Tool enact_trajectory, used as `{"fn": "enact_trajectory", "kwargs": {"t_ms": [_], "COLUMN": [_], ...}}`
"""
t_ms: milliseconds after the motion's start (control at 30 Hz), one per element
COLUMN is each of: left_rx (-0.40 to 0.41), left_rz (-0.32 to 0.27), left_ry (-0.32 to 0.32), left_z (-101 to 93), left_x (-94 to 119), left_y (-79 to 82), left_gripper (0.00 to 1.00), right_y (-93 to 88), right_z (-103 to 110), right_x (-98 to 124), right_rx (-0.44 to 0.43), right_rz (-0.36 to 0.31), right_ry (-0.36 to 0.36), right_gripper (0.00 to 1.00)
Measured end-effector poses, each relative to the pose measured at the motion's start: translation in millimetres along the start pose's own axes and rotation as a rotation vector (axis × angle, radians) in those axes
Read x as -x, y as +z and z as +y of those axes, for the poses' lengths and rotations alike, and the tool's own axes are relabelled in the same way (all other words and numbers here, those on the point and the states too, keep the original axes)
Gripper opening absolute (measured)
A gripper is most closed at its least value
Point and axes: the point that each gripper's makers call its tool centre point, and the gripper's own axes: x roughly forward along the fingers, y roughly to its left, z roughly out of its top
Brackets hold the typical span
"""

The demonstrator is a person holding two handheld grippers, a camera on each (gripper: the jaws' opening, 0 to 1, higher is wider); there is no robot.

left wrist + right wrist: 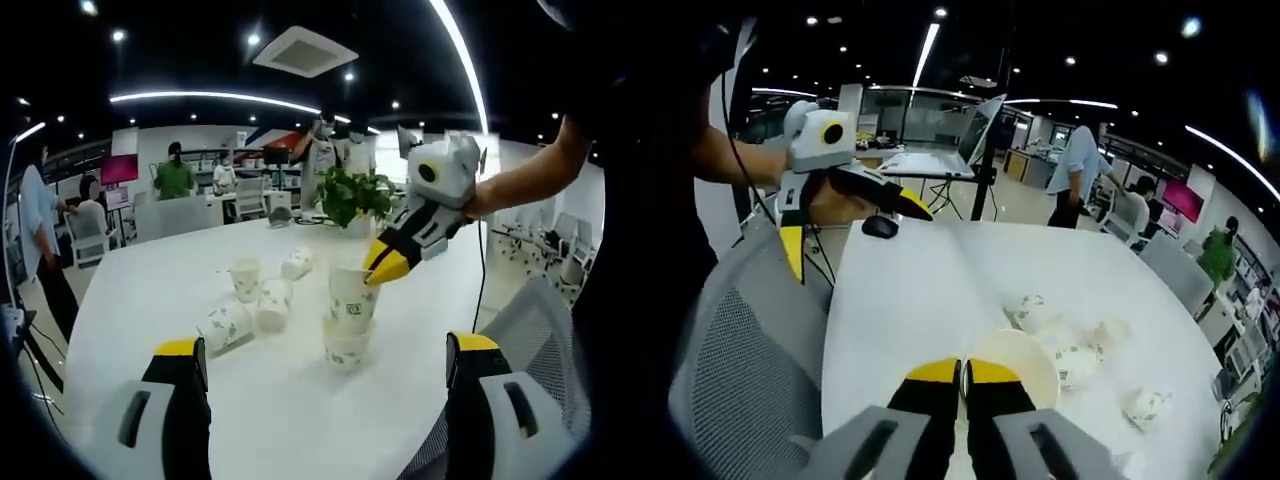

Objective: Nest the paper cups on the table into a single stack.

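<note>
Six paper cups showed on the white counter (150,290). Two stood nested upright, the top cup (353,298) in the lower cup (346,347). The right gripper (385,268) was clamped on the top cup's rim, its jaws nearly together. Another upright cup (245,279) stood well apart, beside what looked like three tipped cups (272,303) lying on their sides. The left gripper (325,365) hung open, holding nothing. A potted plant (352,198) stood behind.
</note>
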Motion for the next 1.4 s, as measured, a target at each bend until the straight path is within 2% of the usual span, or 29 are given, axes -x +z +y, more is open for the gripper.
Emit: {"fn": "enact_trajectory", "kwargs": {"t_ms": [600,867,1400], "left_rx": [-0.003,0.0,0.001], "left_rz": [0.009,0.013,0.018], "left_ry": [0.011,0.018,0.022], "left_z": [3.2,2.7,2.0], "left_x": [4,9,14], "left_y": [-2.9,-4.8,-6.4], "left_gripper": [0.99,0.99,0.99], "right_y": [-28.1,-35.5,-44.9], "right_z": [8,16,25], "right_x": [-30,-42,-55], "right_rx": [-0.061,-0.106,-0.109], "right_rz": [0.053,0.061,0.089], "right_ry": [0.022,0.052,0.082], "right_gripper": [0.0,0.0,0.02]}}
